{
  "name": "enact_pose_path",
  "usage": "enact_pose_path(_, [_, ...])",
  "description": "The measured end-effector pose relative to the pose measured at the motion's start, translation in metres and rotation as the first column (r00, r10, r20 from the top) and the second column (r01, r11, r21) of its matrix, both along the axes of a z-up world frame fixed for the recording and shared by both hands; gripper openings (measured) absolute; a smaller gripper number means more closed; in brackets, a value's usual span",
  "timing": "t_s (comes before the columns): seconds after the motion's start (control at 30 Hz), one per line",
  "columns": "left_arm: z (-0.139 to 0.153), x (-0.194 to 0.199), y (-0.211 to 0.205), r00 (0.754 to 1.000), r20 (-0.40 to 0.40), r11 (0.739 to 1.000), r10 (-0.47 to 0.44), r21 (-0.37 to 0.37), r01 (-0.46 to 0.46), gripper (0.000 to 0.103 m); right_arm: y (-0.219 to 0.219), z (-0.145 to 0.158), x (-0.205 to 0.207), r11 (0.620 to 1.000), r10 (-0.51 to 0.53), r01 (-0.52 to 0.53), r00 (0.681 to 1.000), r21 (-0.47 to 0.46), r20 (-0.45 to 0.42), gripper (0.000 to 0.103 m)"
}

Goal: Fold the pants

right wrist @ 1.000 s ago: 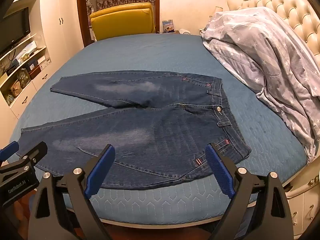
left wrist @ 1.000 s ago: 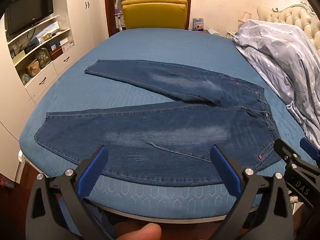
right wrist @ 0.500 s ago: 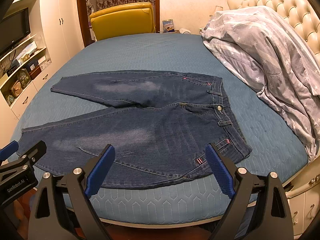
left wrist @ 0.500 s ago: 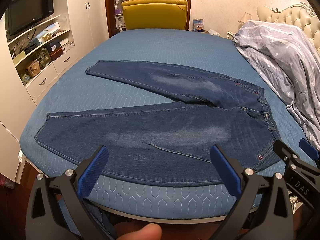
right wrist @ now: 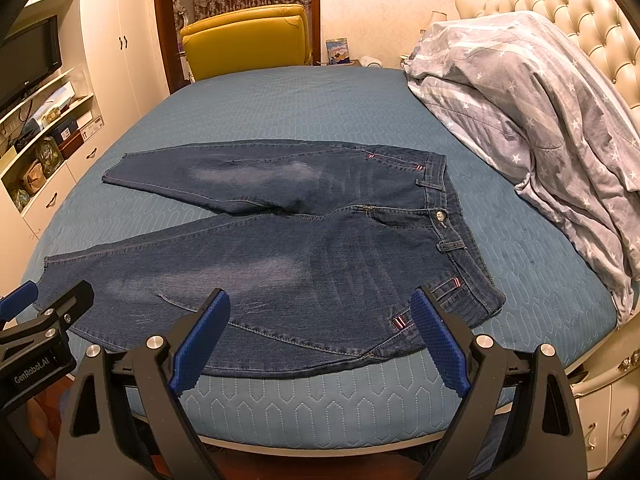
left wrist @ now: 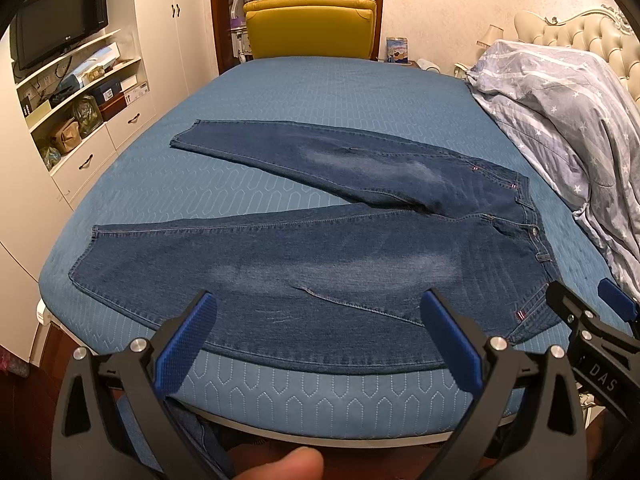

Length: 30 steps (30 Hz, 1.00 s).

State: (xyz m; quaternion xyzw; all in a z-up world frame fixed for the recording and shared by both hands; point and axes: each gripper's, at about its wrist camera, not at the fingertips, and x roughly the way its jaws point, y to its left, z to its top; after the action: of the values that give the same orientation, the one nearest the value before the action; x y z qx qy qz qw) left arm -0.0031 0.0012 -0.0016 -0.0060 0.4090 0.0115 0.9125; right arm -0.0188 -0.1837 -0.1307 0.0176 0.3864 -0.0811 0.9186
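Observation:
A pair of dark blue jeans [left wrist: 320,248] lies flat on the blue bed [left wrist: 320,92], legs spread apart toward the left, waistband at the right. They also show in the right wrist view [right wrist: 320,248]. My left gripper [left wrist: 318,338] is open and empty, hovering over the near edge of the closer leg. My right gripper [right wrist: 318,338] is open and empty, over the near edge by the hip and waistband. Each gripper shows at the edge of the other's view: the right gripper [left wrist: 592,320] and the left gripper [right wrist: 44,304].
A grey star-patterned duvet [left wrist: 568,120] is piled at the bed's right by a tufted headboard [right wrist: 580,12]. A yellow chair [left wrist: 312,24] stands beyond the bed. White shelves, drawers and a TV [left wrist: 60,40] line the left wall.
Both grippers have shifted very slightly; the jeans lie as before. Both stay open.

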Motion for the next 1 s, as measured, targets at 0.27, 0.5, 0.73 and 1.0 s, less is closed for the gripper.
enact_pose_path(0.27, [0.0002,0.0023,0.0003,1.0,-0.005,1.0,0.003,-0.002,-0.003,0.102,-0.0005,-0.0002,0.0002,1.0,-0.002,0.002,1.0,0.0,-0.001,0.088])
enact_pose_path(0.5, [0.0,0.0034,0.0005,1.0,-0.006,1.0,0.004,-0.004,-0.004,0.102,0.0003,-0.0003,0.0011,1.0,0.002,-0.002,1.0,0.001,-0.004,0.088])
enact_pose_path(0.73, [0.0,0.0035,0.0005,1.0,-0.007,1.0,0.003,-0.004,-0.003,0.102,0.0,-0.0005,0.0015,1.0,-0.001,0.001,1.0,0.001,-0.003,0.088])
enact_pose_path(1.0, [0.0,0.0036,0.0007,1.0,-0.007,1.0,0.003,-0.005,-0.003,0.102,-0.0008,-0.0009,0.0018,1.0,0.0,0.0,1.0,0.003,-0.004,0.088])
